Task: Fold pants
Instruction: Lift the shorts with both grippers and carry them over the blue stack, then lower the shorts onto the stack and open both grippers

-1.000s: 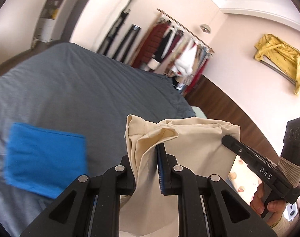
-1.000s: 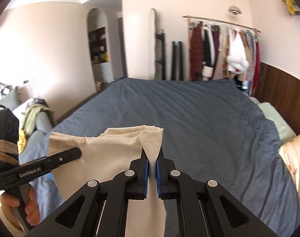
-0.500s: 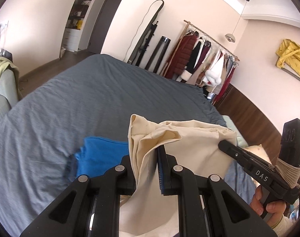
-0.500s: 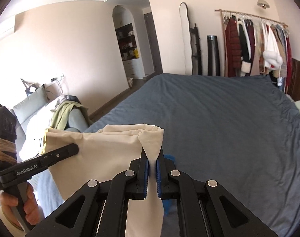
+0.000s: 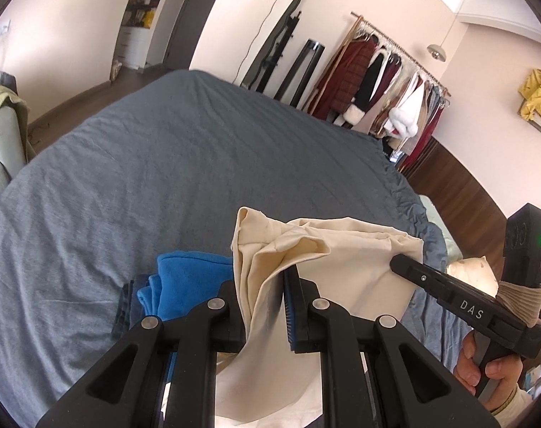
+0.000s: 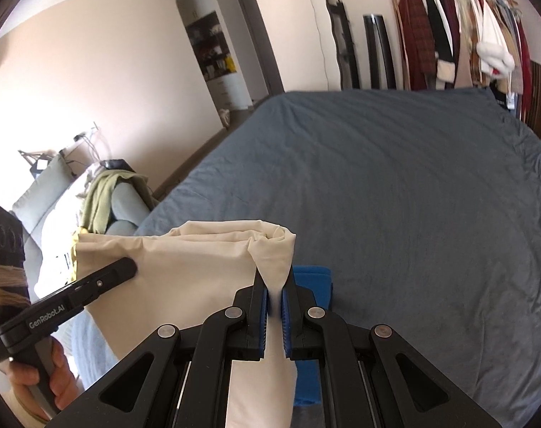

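Observation:
Cream pants (image 5: 345, 264) hang in the air above the grey-blue bed (image 5: 184, 164), stretched between both grippers. My left gripper (image 5: 266, 278) is shut on one bunched corner of the cloth. My right gripper (image 6: 274, 285) is shut on the other corner of the pants (image 6: 184, 267). In the left wrist view the right gripper (image 5: 398, 262) touches the pants' far edge. In the right wrist view the left gripper (image 6: 127, 267) lies against the cloth's left side. The lower part of the pants is hidden behind the fingers.
A folded blue garment (image 5: 184, 278) lies on a dark one on the bed (image 6: 413, 196) just below the pants; it also shows in the right wrist view (image 6: 315, 280). A clothes rack (image 5: 388, 85) stands beyond the bed. A sofa with clothes (image 6: 102, 196) is at left.
Both grippers have carried the pants leftward over the bed, so the blue garment now lies directly under the pants. Both stay shut on the cloth.

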`<state>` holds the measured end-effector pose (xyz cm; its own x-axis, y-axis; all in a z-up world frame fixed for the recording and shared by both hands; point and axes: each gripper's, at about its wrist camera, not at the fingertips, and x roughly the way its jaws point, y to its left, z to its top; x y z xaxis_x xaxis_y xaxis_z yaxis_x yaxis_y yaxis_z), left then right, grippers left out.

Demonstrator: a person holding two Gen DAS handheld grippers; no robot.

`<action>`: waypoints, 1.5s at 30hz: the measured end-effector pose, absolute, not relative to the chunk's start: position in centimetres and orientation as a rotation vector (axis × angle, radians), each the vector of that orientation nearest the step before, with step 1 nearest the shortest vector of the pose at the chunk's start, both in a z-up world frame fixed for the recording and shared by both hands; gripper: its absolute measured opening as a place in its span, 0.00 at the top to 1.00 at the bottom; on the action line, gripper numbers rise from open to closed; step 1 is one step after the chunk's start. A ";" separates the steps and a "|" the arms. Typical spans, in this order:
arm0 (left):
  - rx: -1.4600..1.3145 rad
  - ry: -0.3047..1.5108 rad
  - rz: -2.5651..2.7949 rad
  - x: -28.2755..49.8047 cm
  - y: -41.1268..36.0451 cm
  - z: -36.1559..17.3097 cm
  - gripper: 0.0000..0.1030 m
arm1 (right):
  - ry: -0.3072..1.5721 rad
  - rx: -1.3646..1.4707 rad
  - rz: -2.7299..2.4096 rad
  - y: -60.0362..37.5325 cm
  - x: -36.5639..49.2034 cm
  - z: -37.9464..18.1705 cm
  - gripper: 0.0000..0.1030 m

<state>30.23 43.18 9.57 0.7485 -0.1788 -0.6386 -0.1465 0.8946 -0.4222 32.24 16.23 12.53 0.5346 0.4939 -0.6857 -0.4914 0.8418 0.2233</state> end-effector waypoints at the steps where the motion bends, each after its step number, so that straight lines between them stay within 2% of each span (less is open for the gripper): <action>1: -0.473 0.743 -0.018 30.9 43.3 9.1 0.85 | 0.831 0.007 0.582 16.3 32.8 12.2 0.93; 18: -0.406 0.907 -0.006 38.8 46.0 2.6 0.84 | 1.059 0.007 0.563 19.8 42.4 3.1 0.92; 23: -0.314 0.946 0.039 40.0 46.5 2.4 0.55 | 1.100 0.019 0.524 19.7 44.0 1.7 0.91; 26: -0.296 0.958 0.054 40.2 46.9 2.4 0.52 | 1.137 0.051 0.506 19.2 44.9 0.6 0.89; 28: -0.278 0.966 0.072 40.2 47.1 2.3 0.52 | 1.143 0.050 0.481 19.0 45.1 0.3 0.79; 33: -0.211 0.967 0.122 40.2 47.2 1.9 0.48 | 1.145 0.083 0.372 17.7 46.2 0.0 0.72; 39: -0.165 0.977 0.161 40.7 47.5 2.1 0.48 | 1.191 -0.005 0.269 17.6 48.0 -1.5 0.72; 41: -0.158 0.974 0.178 40.8 47.9 2.5 0.44 | 1.179 -0.015 0.263 17.5 47.9 -1.3 0.72; 45: -0.109 0.973 0.269 41.1 49.0 3.1 0.43 | 1.151 -0.043 0.261 17.9 47.3 -0.4 0.72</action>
